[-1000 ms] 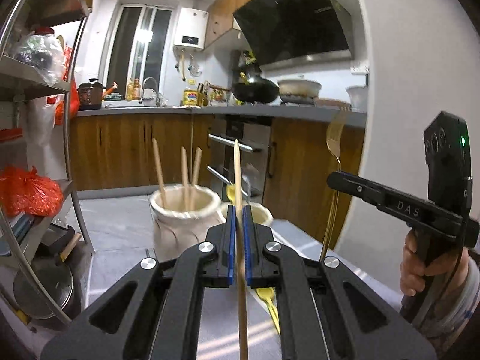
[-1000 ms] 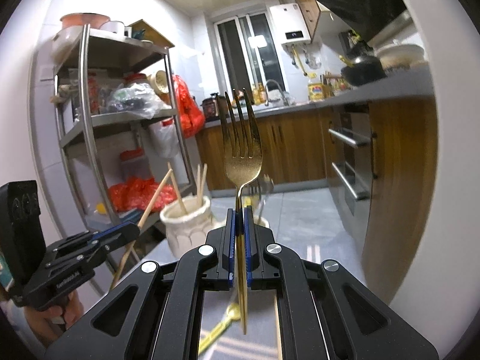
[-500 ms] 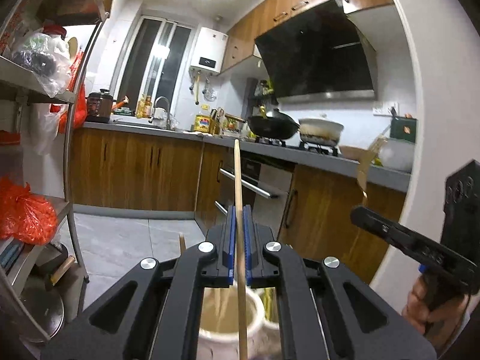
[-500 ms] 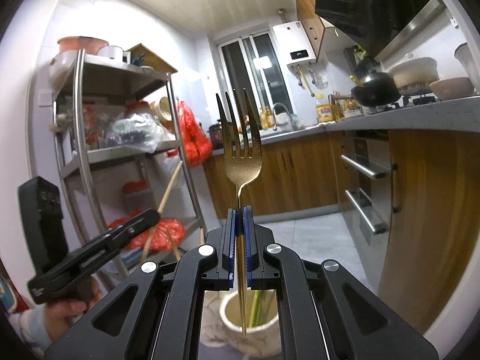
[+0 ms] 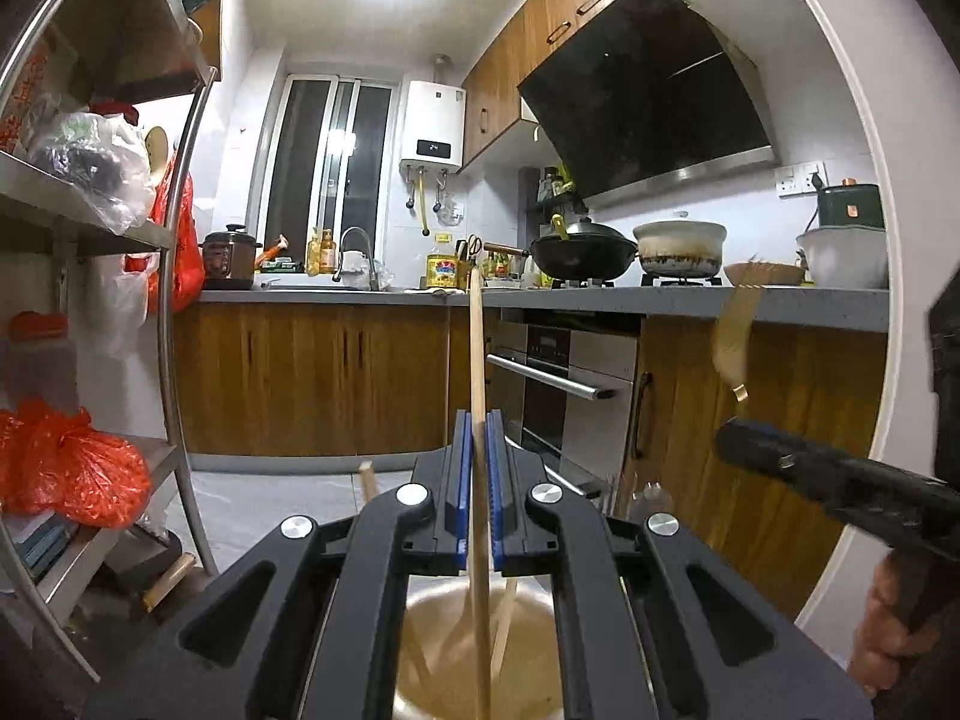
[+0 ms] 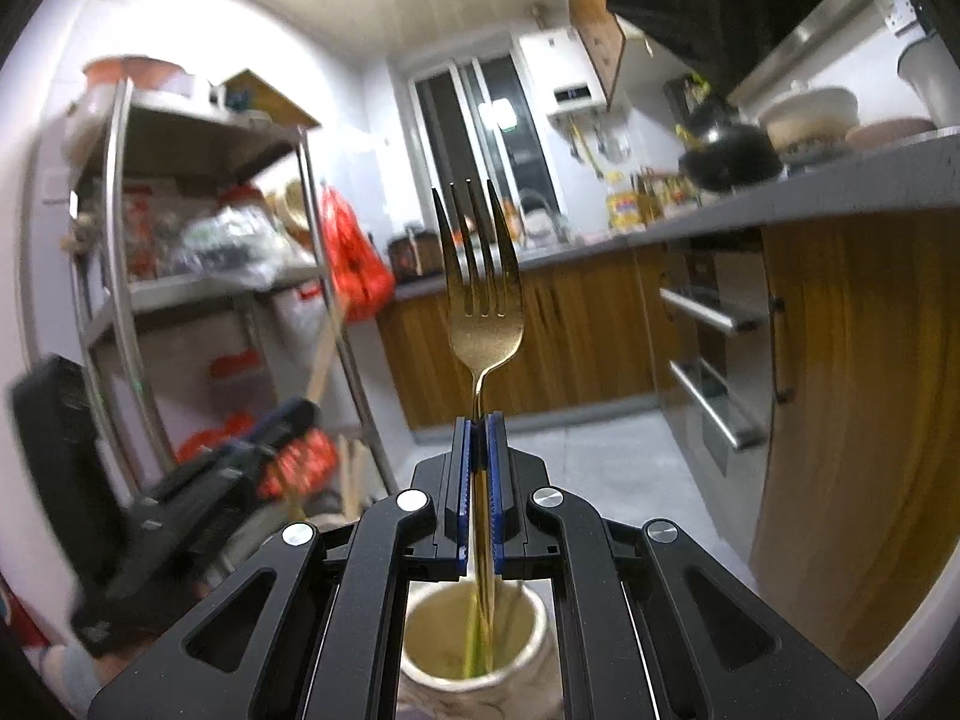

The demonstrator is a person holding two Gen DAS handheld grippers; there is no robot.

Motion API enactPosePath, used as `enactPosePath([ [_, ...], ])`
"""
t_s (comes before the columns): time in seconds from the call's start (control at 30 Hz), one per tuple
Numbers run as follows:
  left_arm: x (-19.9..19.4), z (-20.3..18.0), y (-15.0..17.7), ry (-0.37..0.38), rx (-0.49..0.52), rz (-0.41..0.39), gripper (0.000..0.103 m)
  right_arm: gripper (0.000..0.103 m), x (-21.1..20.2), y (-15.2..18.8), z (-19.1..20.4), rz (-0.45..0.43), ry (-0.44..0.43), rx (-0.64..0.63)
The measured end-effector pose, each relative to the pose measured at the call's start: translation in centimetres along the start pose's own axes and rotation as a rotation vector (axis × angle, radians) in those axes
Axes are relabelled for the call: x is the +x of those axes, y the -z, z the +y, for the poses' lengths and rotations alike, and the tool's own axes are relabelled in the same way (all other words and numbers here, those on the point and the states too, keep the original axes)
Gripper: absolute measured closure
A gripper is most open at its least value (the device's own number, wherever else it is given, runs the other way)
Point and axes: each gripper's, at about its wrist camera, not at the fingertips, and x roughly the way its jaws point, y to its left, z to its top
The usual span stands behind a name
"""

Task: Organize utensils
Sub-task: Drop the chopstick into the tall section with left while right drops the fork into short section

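Observation:
My left gripper is shut on an upright wooden chopstick; its lower end hangs over the mouth of a cream holder that has other chopsticks in it. My right gripper is shut on a gold fork, tines up, whose handle reaches down into a second cream holder with green-handled utensils inside. In the left wrist view the right gripper shows at the right with the blurred fork. The left gripper appears blurred at the left of the right wrist view.
A metal shelf rack with red bags stands at the left. Wooden cabinets and an oven run along the back and right under a grey counter bearing a wok and pots. A person's hand grips the right tool.
Both grippers moved forward over the holders, which slid from the middle of the views to beneath the fingers. The chopstick and fork stay clamped upright.

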Motion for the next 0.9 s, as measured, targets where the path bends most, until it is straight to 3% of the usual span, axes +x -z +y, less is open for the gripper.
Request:
enactPosePath([
  [0.13,-2.2,0.2,0.6,0.005,0.0,0.053,0.099,0.097,0.2,0.9,-0.3,0.05,0.012,0.001],
  [0.33,-3.1,2.8,2.5,0.007,-0.111,0.166,0.099,0.097,0.5,2.3,-0.5,0.105,0.032,0.019],
  [0.9,-2.6,4.0,4.0,0.008,-0.131,0.196,0.099,0.096,1.7,3.4,-1.1,0.15,0.063,0.037],
])
